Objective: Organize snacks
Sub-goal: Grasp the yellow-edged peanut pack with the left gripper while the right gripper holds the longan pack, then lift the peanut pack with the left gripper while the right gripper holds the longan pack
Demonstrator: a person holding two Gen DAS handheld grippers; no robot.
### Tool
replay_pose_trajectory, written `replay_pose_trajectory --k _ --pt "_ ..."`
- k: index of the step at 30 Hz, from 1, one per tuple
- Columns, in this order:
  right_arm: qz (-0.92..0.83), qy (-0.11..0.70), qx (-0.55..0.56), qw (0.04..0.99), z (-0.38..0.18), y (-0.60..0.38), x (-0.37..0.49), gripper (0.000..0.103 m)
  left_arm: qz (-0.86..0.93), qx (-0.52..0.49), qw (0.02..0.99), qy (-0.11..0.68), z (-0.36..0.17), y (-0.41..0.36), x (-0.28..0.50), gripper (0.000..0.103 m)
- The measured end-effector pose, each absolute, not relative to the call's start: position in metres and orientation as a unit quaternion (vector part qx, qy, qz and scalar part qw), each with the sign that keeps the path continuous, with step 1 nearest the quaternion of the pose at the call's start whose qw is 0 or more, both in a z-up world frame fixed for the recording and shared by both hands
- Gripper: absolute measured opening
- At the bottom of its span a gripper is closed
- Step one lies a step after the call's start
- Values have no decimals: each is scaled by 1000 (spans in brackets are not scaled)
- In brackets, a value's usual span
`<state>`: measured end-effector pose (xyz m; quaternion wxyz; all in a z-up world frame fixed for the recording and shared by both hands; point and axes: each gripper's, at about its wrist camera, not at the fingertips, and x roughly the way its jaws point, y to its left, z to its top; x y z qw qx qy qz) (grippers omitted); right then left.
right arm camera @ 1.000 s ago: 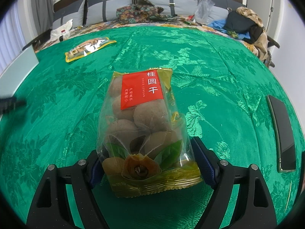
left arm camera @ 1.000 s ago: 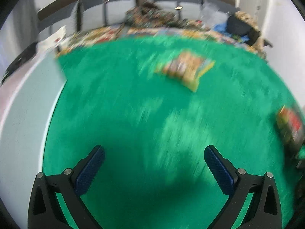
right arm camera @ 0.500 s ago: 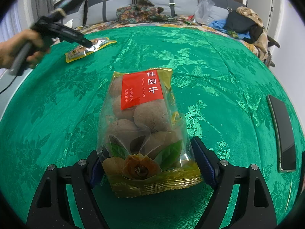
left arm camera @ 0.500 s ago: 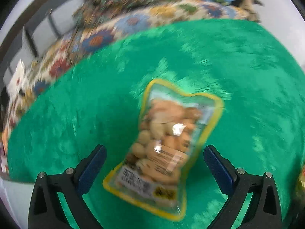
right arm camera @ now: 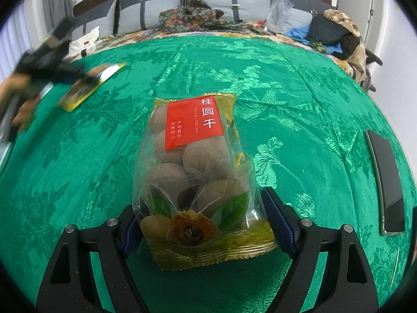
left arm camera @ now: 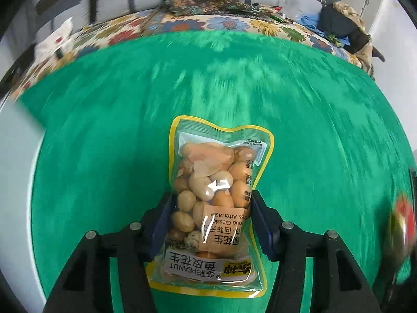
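Note:
A yellow-rimmed clear bag of peanuts (left arm camera: 219, 172) sits between the fingers of my left gripper (left arm camera: 210, 195). The jaws are closing and the blue pads (left arm camera: 164, 216) press its sides, pinching it at the waist. In the right wrist view the same gripper (right arm camera: 52, 67) is a blur at far left, with the peanut bag (right arm camera: 91, 83) sticking out of it and a hand (right arm camera: 15, 104) behind. My right gripper (right arm camera: 200, 203) is shut on a bag of dried longan (right arm camera: 195, 156) with a red label, which rests on the green cloth (right arm camera: 299, 104).
A dark phone (right arm camera: 385, 182) lies at the cloth's right edge. Past the green cloth are a floral bedspread (left arm camera: 229, 23), a heap of clothes (right arm camera: 336, 36) and a plastic bag (right arm camera: 278, 10). A white surface (left arm camera: 18, 169) borders the left side.
My left gripper swept over to the peanut bag, came down around it and closed from wide open onto its sides. The right gripper and longan bag have not moved.

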<state>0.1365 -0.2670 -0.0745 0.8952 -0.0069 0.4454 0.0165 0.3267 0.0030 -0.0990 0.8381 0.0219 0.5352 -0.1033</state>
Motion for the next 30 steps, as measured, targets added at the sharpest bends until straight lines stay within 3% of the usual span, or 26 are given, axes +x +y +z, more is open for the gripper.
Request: replay_pose_trajectory --k 6,9,11,14,17,30 --pt "16 445 -7 895 -74 -267 136 85 -95 15 841 532 -98 20 190 58" --pt "16 445 -7 895 -74 -268 136 85 -101 13 851 516 -99 19 151 63" --pt "16 445 -7 895 -74 -268 136 85 -96 20 861 499 -102 17 142 80" --pt "17 445 -6 895 -74 -268 136 85 -80 40 880 466 -111 17 137 95" --pt "15 446 -8 895 -75 -267 137 85 -78 30 885 459 -114 24 141 103" --pt "15 446 -8 895 -75 -268 137 85 -90 35 884 458 -114 24 149 103"
